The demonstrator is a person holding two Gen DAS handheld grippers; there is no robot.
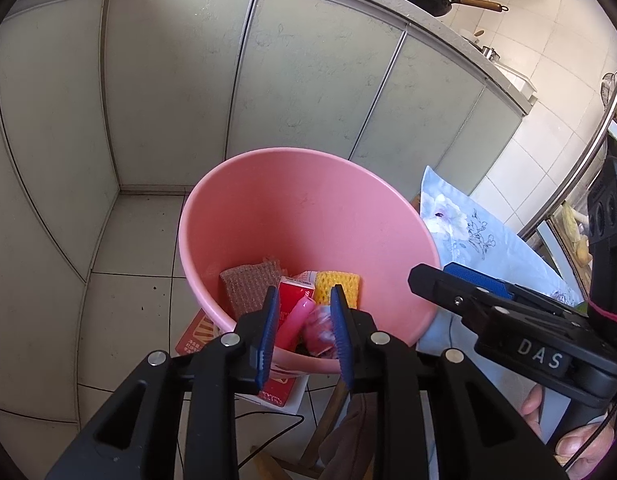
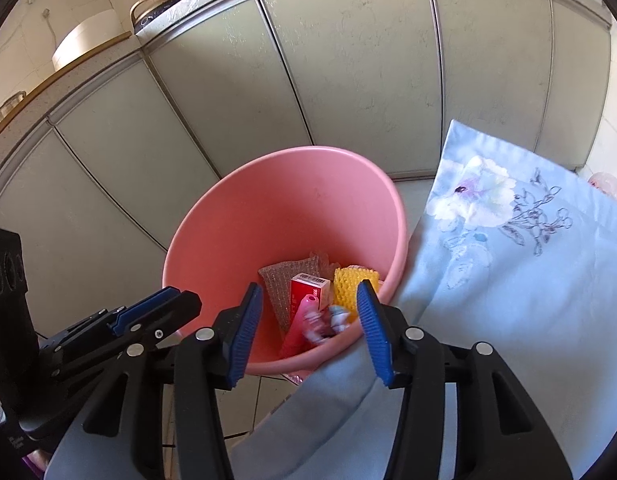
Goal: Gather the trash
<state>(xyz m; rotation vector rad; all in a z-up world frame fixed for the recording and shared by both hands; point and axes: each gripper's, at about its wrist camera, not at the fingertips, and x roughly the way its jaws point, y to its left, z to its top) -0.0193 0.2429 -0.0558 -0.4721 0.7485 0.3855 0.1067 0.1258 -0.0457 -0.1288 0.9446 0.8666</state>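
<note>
The left gripper's (image 1: 304, 332) blue-padded fingers (image 1: 268, 332) stand spread apart, nothing pinched between them, poised above the near rim of a pink bucket (image 1: 308, 208). The right gripper's (image 2: 310, 330) fingers (image 2: 372, 332) are spread wider, also empty, over the same bucket's (image 2: 284, 208) near rim.

Beyond and below both pairs of fingertips the trash lies at the bucket's bottom: a brown mesh pad (image 1: 248, 284) towards the left, a red carton (image 1: 294, 294) in the middle, a yellow foam net (image 1: 336, 284) to the right, a pink tube (image 1: 294, 320) lying closest, and a blurred red-and-white wrapper (image 1: 318, 330) between the left fingers in view.

A pale blue flowered cloth (image 2: 508, 248) lies right of the right fingers, touching the bucket's side.
</note>
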